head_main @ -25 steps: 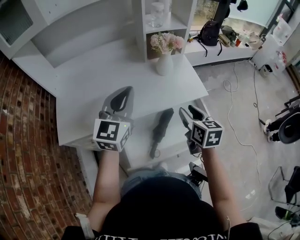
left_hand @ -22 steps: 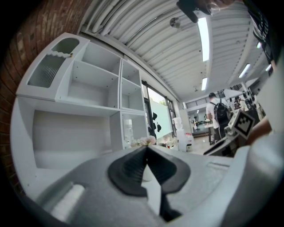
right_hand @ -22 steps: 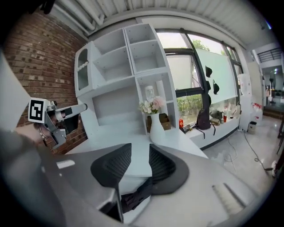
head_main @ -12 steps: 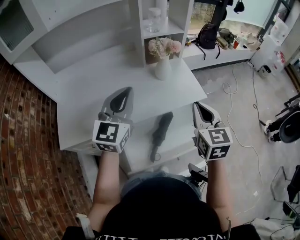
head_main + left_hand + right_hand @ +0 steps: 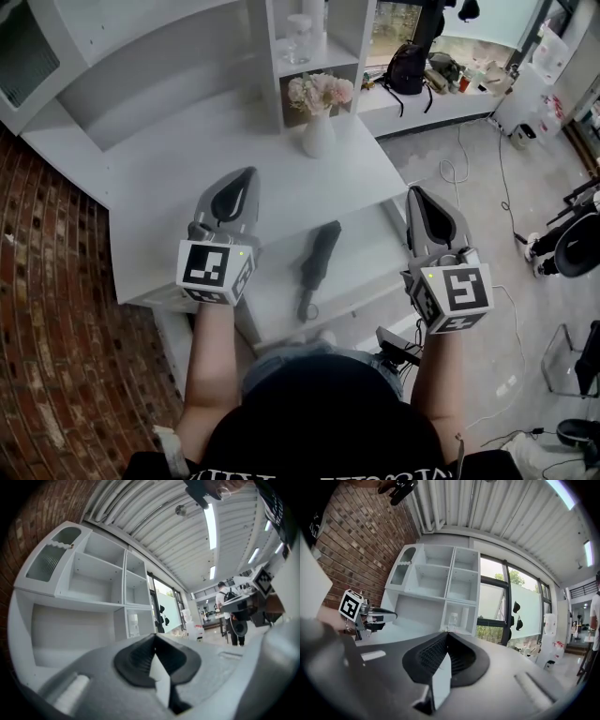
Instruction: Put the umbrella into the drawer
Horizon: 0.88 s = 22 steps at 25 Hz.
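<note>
The umbrella (image 5: 317, 265) is seen lying in the open drawer (image 5: 364, 251) below the table (image 5: 187, 173), between the left gripper (image 5: 244, 176) and the right gripper (image 5: 418, 194), both of which are held closed with nothing gripped.

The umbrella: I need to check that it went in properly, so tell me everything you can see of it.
The umbrella is a black, folded compact one. Its fabric is wrapped tight, and there is a small loop at its near end. It lies flat and slanted in the open white drawer, below the desk top. Only the drawer touches it.
</note>
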{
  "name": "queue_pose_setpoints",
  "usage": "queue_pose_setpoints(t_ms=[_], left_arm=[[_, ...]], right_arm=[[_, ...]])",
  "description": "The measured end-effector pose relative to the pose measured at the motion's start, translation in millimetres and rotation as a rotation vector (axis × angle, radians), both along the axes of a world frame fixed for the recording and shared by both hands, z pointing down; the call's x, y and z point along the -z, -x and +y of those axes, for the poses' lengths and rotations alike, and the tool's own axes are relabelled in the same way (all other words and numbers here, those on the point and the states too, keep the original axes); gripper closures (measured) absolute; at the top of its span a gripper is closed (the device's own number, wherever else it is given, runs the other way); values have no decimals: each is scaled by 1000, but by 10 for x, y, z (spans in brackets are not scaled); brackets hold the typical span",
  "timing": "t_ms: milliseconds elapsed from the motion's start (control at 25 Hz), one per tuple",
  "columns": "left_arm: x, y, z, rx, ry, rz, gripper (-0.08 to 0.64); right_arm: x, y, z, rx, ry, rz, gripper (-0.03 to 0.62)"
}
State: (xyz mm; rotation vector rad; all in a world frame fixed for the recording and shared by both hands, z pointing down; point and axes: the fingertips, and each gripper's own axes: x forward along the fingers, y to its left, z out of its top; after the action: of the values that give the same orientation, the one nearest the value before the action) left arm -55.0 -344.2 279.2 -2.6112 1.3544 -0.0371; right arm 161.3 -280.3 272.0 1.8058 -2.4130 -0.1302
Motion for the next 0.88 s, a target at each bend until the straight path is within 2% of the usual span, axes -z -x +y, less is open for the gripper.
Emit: queue_pose_setpoints(t_ms=[200, 400, 880], left_arm=[[139, -21, 57, -20, -52, 6, 565], [284, -55, 103, -42, -101, 2, 565], [346, -76, 151, -61, -121, -2, 565]], right_arm=[[175, 12, 28, -16, -41, 53, 589], [276, -25, 32, -39, -63, 63, 588], [295, -119, 123, -75, -67, 50, 588]])
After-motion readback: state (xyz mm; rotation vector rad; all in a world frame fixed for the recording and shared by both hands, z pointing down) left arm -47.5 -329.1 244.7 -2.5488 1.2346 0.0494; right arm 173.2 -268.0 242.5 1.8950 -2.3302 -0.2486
